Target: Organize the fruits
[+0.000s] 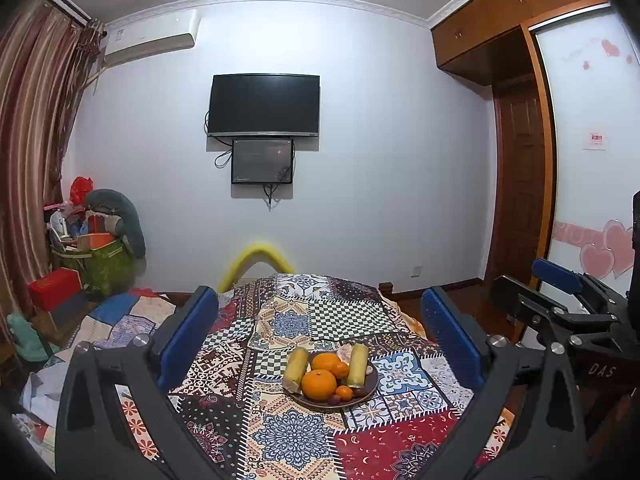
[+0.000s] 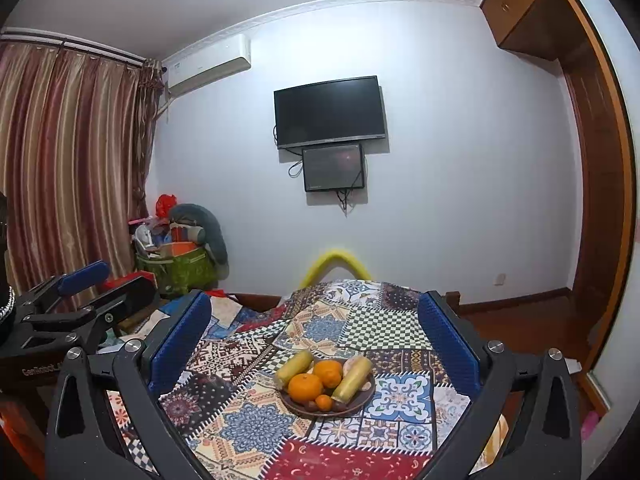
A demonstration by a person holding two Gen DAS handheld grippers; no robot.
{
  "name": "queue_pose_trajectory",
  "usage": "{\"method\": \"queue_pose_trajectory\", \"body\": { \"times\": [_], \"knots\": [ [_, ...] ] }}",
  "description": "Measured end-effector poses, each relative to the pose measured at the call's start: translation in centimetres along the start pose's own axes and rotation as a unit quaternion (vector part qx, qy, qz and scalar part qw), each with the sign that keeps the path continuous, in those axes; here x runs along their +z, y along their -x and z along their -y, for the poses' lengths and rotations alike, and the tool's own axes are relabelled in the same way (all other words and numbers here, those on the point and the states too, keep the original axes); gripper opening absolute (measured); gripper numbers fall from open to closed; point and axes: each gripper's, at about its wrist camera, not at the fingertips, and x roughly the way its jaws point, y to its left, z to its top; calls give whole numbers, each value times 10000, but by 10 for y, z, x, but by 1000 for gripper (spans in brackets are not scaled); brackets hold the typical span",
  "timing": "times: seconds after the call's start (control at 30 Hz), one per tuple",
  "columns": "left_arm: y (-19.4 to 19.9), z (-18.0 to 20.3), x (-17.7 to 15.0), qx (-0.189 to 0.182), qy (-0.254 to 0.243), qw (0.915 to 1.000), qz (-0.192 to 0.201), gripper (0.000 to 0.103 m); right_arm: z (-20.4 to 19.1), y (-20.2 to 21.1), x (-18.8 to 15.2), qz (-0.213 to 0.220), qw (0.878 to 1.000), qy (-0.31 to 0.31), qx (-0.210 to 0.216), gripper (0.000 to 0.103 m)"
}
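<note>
1. Both our hand-held grippers are spread wide with nothing between the pads: left hand-held gripper (image 1: 320, 336), right hand-held gripper (image 2: 316, 334).
2. The fruit plate (image 1: 370, 388) sits on the patchwork cloth (image 1: 288, 436), ahead of both hand-held grippers and clear of the fingers, roughly centred between them.
3. On it: two corn cobs (image 1: 296, 368), big oranges (image 1: 319, 385), small mandarins (image 1: 344, 393) and dark little fruits at the front.
4. The right hand-held gripper shows just beside the left one.
</note>
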Motion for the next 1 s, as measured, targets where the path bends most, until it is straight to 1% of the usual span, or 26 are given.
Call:
{"method": "queue_pose_trajectory", "body": {
  "times": [1.0],
  "knots": [
    [-4, -2, -1, -92, 102, 9998, -124, 103, -4, 6, 1, 21, 9999, 103, -29, 103]
  ]
}}
